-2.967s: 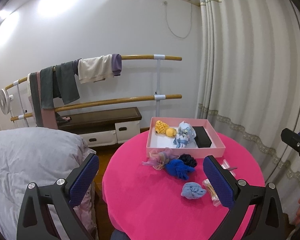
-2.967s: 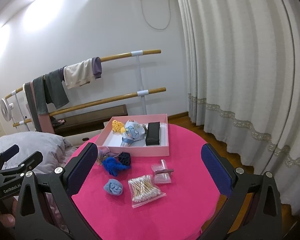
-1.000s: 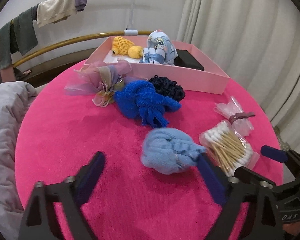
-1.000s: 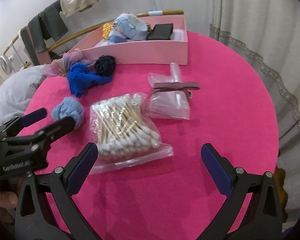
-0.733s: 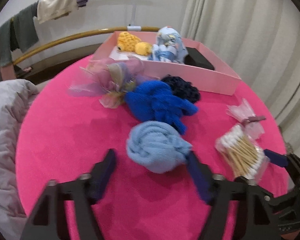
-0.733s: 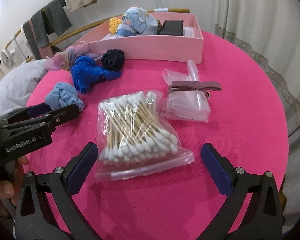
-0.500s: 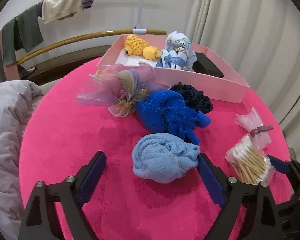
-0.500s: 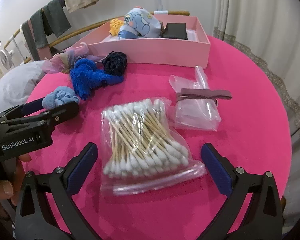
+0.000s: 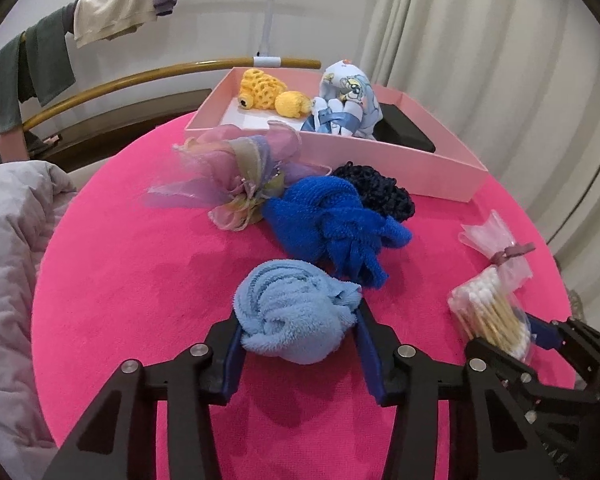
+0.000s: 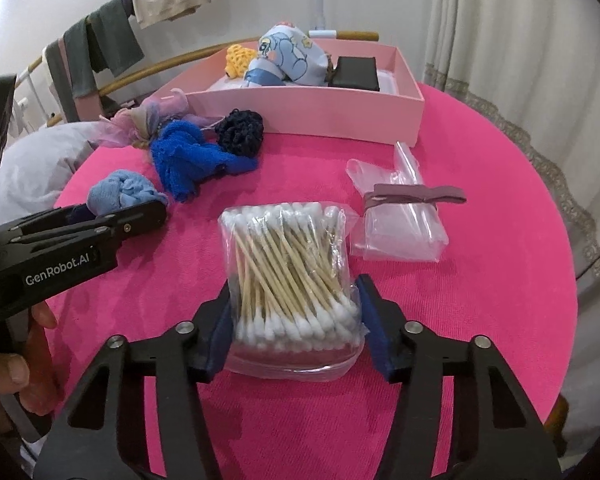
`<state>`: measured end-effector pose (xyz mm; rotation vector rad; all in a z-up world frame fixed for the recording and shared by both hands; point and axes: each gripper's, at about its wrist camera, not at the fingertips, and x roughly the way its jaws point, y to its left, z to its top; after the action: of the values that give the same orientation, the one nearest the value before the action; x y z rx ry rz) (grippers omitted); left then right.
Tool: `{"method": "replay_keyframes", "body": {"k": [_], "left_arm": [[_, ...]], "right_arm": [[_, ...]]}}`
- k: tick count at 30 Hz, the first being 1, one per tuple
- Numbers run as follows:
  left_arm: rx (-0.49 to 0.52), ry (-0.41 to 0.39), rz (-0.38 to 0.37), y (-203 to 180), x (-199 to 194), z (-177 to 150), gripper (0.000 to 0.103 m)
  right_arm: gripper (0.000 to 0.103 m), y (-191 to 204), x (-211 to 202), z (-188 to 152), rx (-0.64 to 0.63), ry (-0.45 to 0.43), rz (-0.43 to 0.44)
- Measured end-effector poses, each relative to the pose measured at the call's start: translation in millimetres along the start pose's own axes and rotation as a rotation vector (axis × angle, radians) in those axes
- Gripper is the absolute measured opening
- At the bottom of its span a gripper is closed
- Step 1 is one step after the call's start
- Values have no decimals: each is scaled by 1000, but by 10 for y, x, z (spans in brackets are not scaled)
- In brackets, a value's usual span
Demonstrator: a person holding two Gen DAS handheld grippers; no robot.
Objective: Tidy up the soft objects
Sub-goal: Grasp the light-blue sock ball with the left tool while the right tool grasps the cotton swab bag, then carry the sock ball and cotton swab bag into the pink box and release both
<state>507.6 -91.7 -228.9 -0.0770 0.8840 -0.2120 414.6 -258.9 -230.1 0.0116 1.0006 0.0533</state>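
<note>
Towel [image 9: 296, 316], light blue and balled, sits low centre, pinched in the left tool [image 9: 298, 346]; low in the other view, the right tool [image 10: 294, 322] clamps the cotton swab bag [image 10: 292, 276] on the pink surface [image 10: 480, 168].

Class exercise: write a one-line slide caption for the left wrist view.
Left gripper closed on a light blue towel ball on the pink table, pink box behind.

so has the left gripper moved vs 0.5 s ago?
Yes. The left gripper has pushed forward and its blue pads have closed onto the light blue terry cloth bundle, which lies in the same spot near the royal blue cloth.
</note>
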Motion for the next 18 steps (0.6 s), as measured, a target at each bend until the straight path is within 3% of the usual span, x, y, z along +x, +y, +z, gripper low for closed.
{"method": "replay_keyframes", "body": {"k": [9, 18], "left_arm": [[33, -37, 64, -40, -494, -200, 45], [67, -119, 91, -229, -1172, -321, 45]], "right_arm": [[51, 14, -178, -105, 18, -5, 48], [51, 23, -617, -68, 37, -95, 72]]}}
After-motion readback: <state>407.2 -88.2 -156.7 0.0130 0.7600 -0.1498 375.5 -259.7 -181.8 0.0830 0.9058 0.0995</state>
